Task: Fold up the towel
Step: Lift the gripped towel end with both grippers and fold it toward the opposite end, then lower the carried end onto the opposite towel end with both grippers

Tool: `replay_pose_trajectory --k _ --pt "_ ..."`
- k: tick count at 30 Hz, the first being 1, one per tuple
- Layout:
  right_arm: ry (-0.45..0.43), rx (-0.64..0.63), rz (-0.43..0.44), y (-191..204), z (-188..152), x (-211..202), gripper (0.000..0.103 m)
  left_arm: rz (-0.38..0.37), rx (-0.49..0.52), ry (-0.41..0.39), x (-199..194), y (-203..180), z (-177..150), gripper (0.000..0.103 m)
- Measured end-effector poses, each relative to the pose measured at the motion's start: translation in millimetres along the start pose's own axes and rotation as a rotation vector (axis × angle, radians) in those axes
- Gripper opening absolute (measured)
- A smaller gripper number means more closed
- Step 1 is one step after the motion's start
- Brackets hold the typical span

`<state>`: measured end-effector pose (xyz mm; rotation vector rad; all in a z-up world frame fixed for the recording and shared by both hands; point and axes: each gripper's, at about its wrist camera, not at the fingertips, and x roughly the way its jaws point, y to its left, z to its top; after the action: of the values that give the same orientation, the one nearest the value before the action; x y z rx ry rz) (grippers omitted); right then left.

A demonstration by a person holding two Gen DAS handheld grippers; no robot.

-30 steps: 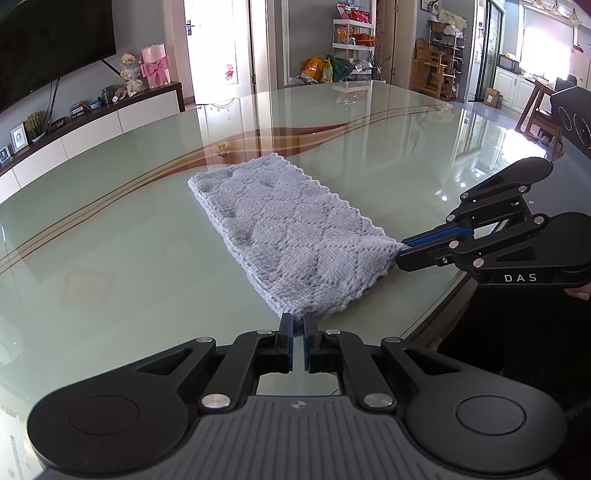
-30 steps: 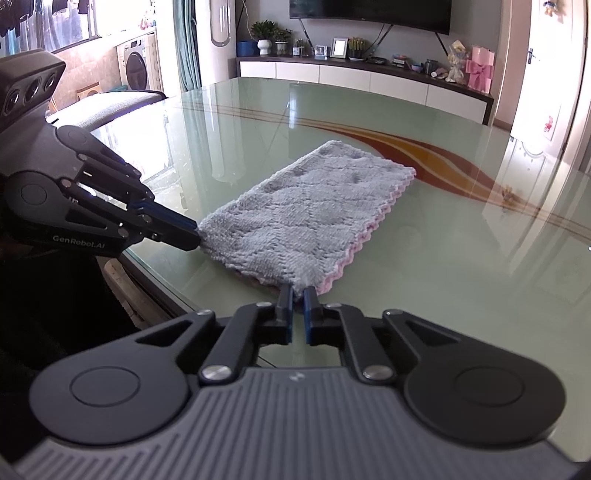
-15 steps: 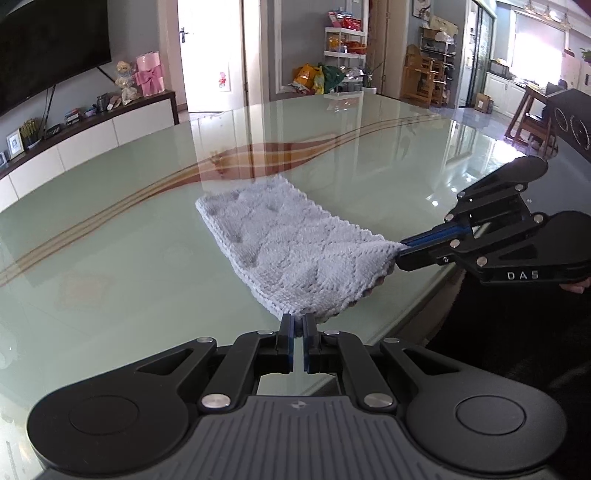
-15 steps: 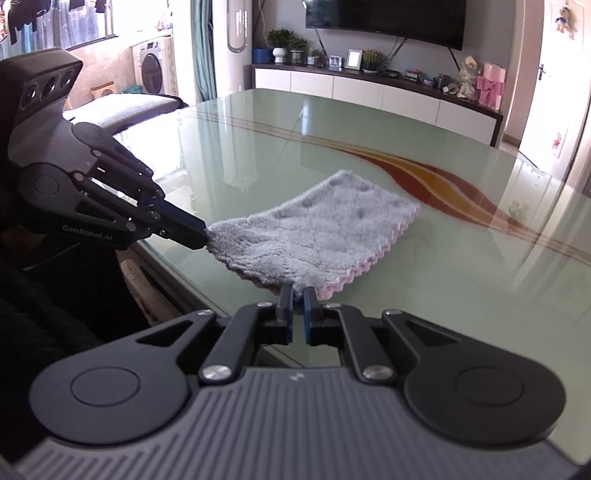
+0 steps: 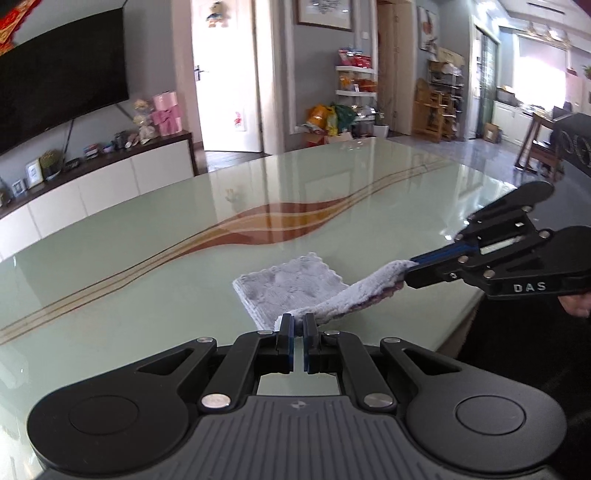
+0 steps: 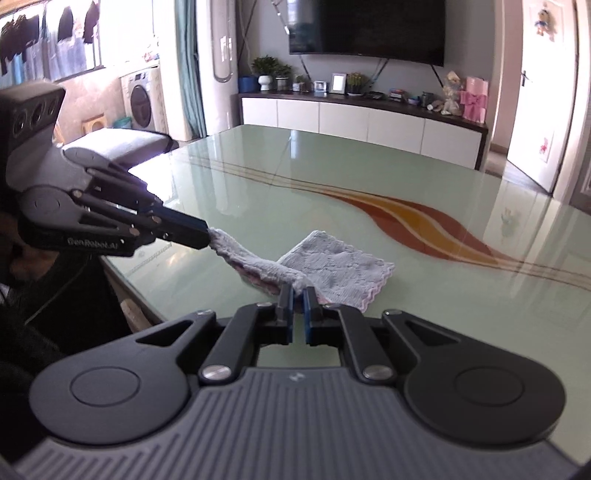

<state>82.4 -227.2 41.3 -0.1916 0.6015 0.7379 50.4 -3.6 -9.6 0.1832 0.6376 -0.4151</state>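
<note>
Towel (image 5: 295,284) runs lengthwise away across the table (image 5: 147,258), near corners pinched by both grippers' clenched fingers (image 5: 286,325).

A towel (image 5: 295,282) lies on a table (image 5: 147,258) near its front edge, its near edge lifted off the surface. The left gripper (image 5: 298,323) pinches one near corner and the right gripper (image 6: 298,295) the other, side by side.

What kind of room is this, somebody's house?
Most likely a home living and dining room: a wall-mounted television over a low sideboard, a washing machine by the window, and a glass-topped table.
</note>
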Motion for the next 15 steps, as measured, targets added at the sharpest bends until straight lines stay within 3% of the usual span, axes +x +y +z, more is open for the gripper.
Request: replay_pose_trajectory --k 15 --pt "-0.019 0.068 -0.028 -22 21 16 0.005 0.055 0.003 -0.022 23 9 30 0.005"
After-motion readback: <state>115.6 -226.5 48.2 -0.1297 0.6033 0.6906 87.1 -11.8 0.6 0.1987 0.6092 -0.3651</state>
